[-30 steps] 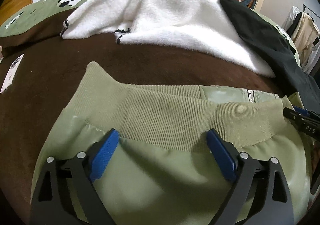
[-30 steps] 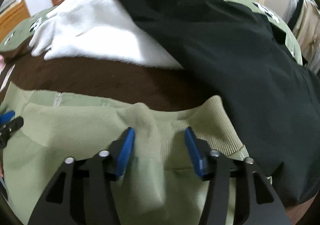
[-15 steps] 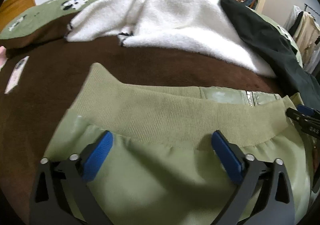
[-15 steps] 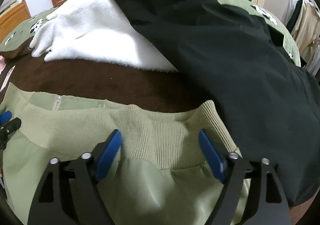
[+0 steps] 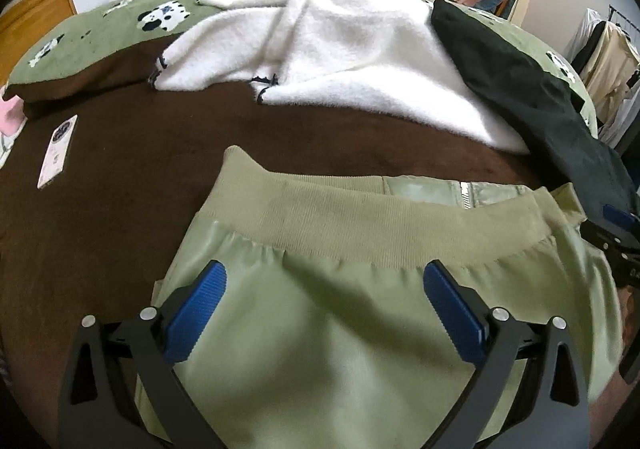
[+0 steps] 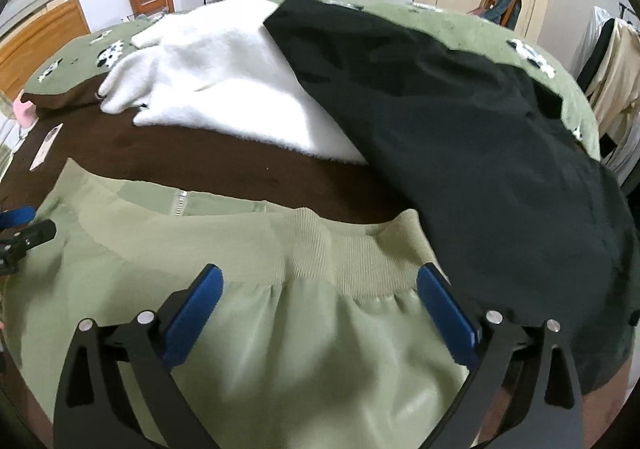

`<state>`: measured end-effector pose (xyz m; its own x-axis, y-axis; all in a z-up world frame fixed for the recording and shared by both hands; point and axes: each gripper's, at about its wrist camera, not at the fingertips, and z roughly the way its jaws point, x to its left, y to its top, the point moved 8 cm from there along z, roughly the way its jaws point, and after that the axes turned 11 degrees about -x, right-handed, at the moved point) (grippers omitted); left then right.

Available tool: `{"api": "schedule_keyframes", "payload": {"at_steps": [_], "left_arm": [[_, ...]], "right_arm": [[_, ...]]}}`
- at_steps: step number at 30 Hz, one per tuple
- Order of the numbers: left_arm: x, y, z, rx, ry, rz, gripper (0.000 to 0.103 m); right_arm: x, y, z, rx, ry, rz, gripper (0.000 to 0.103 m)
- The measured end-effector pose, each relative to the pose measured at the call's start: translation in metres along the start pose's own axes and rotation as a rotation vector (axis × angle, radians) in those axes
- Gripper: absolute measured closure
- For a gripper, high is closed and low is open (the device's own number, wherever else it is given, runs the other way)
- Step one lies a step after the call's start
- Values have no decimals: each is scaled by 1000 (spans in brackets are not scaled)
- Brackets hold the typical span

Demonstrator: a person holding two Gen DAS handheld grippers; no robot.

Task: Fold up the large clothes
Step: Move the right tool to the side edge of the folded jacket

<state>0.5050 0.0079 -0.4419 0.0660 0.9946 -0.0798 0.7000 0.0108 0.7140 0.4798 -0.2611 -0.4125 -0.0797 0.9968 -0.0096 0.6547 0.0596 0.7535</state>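
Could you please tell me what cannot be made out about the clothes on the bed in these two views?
- Green jacket: near part cut off by the bottom edge and gripper fingers, both views.
- White fleece: right side hidden under the black garment.
- Phone: markings too small, left view.

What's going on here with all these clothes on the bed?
A person is folding laundry with a two-finger gripper in each hand. A green jacket lies folded on the brown blanket. The left gripper is open above it; the right gripper has its jaws opening, gripping nothing. A white fleece and a black garment wait behind.
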Motion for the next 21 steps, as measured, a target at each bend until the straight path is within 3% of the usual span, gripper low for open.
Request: {"api": "schedule_keyframes", "payload": {"at_steps": [11, 21], "left_arm": [[-34, -8, -48, 0, -39, 66, 6], [-66, -59, -31, 32, -34, 132, 6]], "right_arm": [[-11, -15, -97, -49, -7, 113, 6], [-37, -87, -135, -6, -70, 263, 6]]}}
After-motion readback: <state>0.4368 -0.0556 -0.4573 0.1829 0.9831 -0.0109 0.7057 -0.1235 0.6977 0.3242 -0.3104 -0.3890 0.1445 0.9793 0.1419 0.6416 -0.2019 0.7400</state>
